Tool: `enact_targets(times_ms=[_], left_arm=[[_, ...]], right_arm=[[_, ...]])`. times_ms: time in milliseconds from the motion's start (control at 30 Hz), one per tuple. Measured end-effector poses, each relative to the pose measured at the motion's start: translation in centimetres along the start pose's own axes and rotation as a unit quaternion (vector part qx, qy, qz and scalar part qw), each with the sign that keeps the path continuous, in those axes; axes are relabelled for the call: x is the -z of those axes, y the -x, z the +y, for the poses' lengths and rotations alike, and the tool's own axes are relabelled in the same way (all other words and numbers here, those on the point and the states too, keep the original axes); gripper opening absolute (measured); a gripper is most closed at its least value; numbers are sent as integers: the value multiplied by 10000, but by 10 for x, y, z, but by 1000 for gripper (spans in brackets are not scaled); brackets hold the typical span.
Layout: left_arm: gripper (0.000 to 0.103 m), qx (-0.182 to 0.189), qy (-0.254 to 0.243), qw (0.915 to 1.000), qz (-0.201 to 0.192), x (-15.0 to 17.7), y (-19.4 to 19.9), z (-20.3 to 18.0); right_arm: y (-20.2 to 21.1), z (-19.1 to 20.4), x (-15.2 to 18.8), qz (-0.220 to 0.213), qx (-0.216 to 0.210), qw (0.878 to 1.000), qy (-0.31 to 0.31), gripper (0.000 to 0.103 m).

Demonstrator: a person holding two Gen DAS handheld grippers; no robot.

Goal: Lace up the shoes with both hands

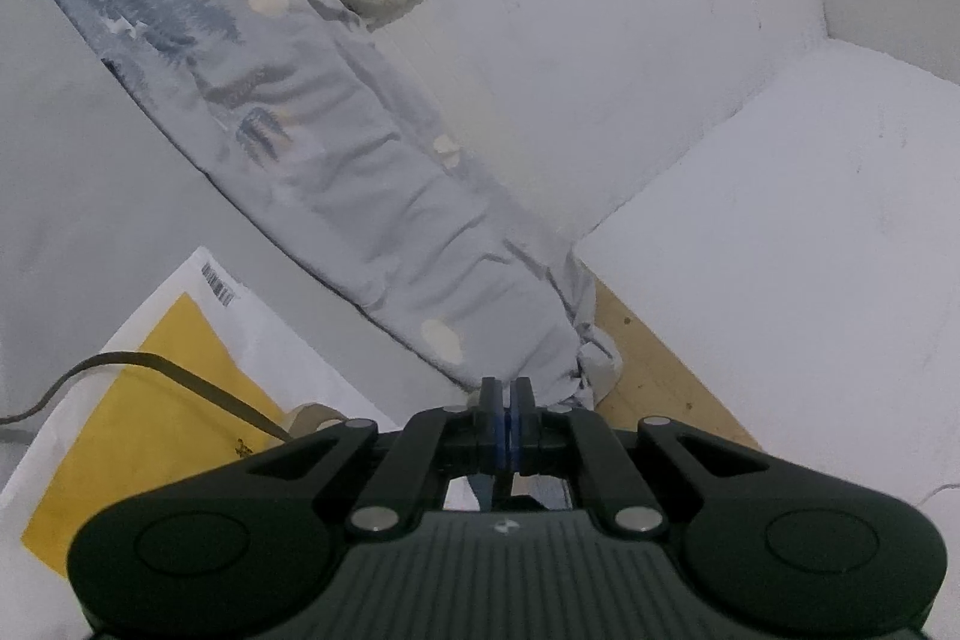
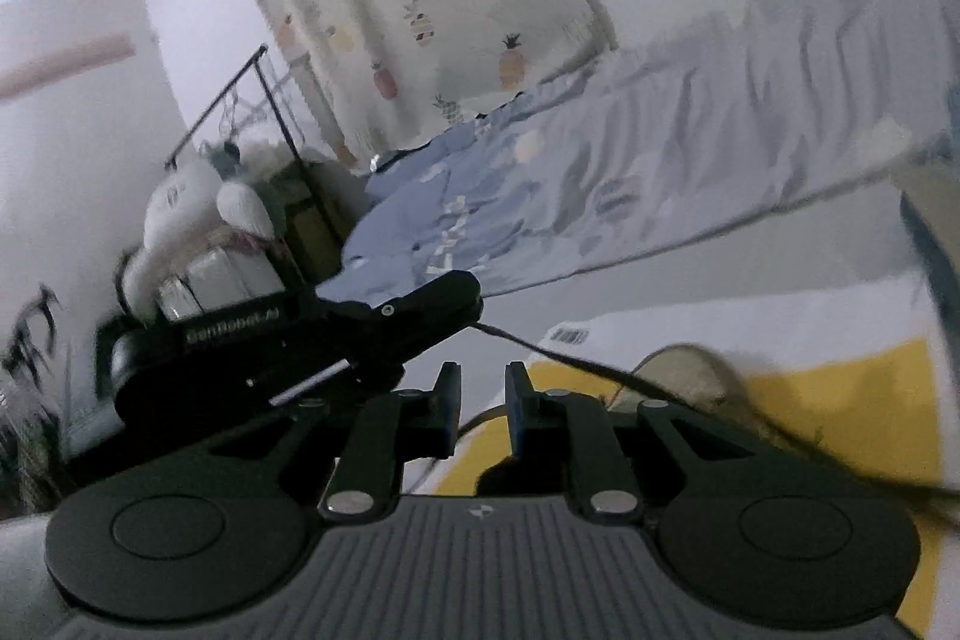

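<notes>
The thin, limp shoelace (image 2: pixel 576 361) runs taut from the closed left claw (image 1: pixel 507 394); right claw (image 2: pixel 483 379) slightly parted, empty; pinch near its tip.

A: The matt black plastic left gripper (image 1: pixel 507 391), with shiny metal rivets, is shown against wrinkled blue-grey printed cloth bedding (image 1: pixel 336 148).

B: A smooth yellow-and-white paper envelope (image 1: pixel 150 376) and bare, rough pale wood board (image 1: pixel 654 370) are seen alongside.

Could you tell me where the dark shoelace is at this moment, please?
In the right wrist view, the dark shoelace runs from the left gripper tip, down-right past the shoe on the yellow and white mailer.
</notes>
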State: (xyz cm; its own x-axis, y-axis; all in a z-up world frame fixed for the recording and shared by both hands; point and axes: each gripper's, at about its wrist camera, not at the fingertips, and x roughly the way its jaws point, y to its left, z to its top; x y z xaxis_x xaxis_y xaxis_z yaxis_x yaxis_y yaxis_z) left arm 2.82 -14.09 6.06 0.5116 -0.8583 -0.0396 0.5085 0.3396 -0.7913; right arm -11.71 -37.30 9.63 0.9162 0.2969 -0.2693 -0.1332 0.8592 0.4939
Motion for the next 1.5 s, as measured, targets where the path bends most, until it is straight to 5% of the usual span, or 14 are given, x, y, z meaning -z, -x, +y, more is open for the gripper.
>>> enact_targets(times_ms=[267,633,867,1500], left_arm=[[0,247,565,9980,-150,3,3,10],[0,466,975,9939,-209,5,2,17],[0,554,1134,9919,-170,9,-1,20],[0,469,1424,9887,-77,20,-3,24]], right_arm=[[2,-41,-1,-307,-618,9796,-1887,15],[-3,-75,6,-756,-948,9399,-3193,15],[-11,-78,11,-820,-1057,9285,-3465,14],[-4,-69,5,-879,-710,9418,-3166,3]])
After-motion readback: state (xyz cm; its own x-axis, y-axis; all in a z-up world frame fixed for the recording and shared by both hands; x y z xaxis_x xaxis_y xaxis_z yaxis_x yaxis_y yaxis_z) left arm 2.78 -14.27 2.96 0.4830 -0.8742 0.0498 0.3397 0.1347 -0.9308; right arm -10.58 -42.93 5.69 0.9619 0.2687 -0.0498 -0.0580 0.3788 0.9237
